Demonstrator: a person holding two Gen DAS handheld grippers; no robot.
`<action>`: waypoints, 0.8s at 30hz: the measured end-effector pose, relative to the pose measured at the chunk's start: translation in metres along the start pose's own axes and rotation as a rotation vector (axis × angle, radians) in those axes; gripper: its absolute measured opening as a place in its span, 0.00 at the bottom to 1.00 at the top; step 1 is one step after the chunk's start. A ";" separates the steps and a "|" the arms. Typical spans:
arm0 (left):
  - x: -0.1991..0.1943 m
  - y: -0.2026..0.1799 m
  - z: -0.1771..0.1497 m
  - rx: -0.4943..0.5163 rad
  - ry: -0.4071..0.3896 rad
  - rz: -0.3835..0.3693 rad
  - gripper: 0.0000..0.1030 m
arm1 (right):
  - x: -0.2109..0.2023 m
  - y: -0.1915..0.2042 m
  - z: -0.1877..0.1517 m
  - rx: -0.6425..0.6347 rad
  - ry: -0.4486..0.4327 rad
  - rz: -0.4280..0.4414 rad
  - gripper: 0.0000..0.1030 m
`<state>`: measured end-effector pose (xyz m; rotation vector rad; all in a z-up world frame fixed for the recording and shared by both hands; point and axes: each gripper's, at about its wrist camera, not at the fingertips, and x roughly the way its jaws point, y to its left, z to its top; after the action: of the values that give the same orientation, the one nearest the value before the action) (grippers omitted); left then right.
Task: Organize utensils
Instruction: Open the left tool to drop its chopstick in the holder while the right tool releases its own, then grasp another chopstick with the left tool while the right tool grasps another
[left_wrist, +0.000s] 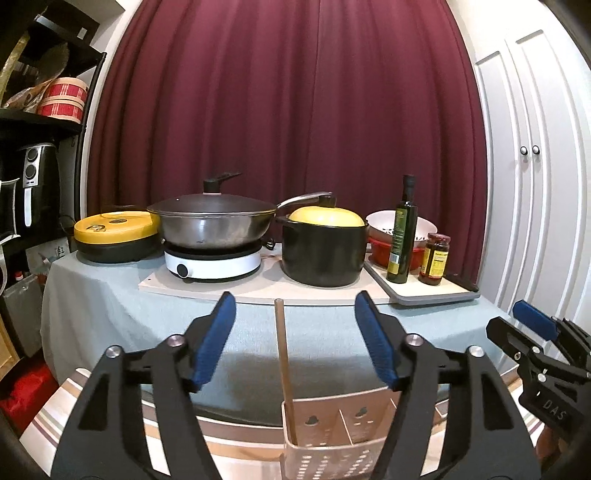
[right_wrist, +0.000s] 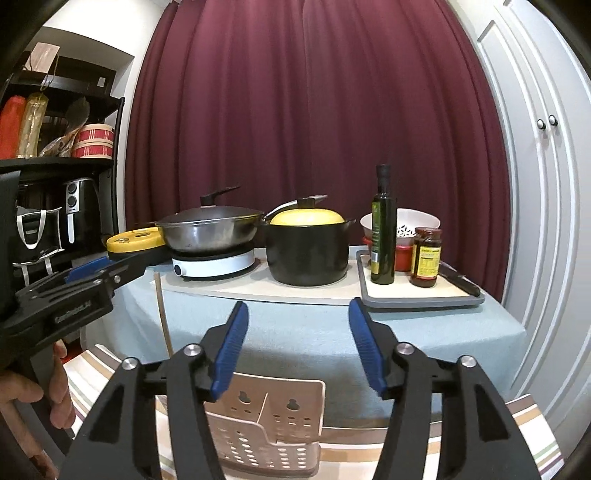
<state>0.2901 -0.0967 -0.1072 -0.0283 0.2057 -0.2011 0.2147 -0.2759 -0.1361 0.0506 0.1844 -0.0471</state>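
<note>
Beige perforated caddy (left_wrist: 332, 435) cut off below, wooden stick (left_wrist: 283, 365) upright inside, both grippers' jaws wide, empty.

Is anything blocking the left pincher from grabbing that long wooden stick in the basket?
Nothing visible is. The left gripper is open, and the wooden stick stands upright between its fingers, in the left compartment of the utensil basket.

Chopstick (left_wrist: 284, 373) upright in holder's (left_wrist: 332, 443) left compartment

Evenly lit indoors, soft overhead light, weak shadows. Glare on wok (left_wrist: 210, 227) and white cupboard doors (left_wrist: 535, 147). Strong fisheye bending at edges, dark vignette corners. Focus sharp throughout.
</note>
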 end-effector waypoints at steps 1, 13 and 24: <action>-0.004 0.000 0.000 0.003 -0.001 0.002 0.70 | -0.005 0.000 0.001 -0.002 -0.002 -0.004 0.56; -0.079 0.013 -0.045 0.066 0.024 0.058 0.75 | -0.080 0.011 -0.029 0.007 0.006 -0.012 0.58; -0.133 0.036 -0.132 0.073 0.181 0.126 0.75 | -0.135 0.017 -0.131 0.064 0.147 -0.003 0.55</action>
<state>0.1423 -0.0355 -0.2116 0.0756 0.3793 -0.0850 0.0595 -0.2457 -0.2390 0.1176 0.3301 -0.0524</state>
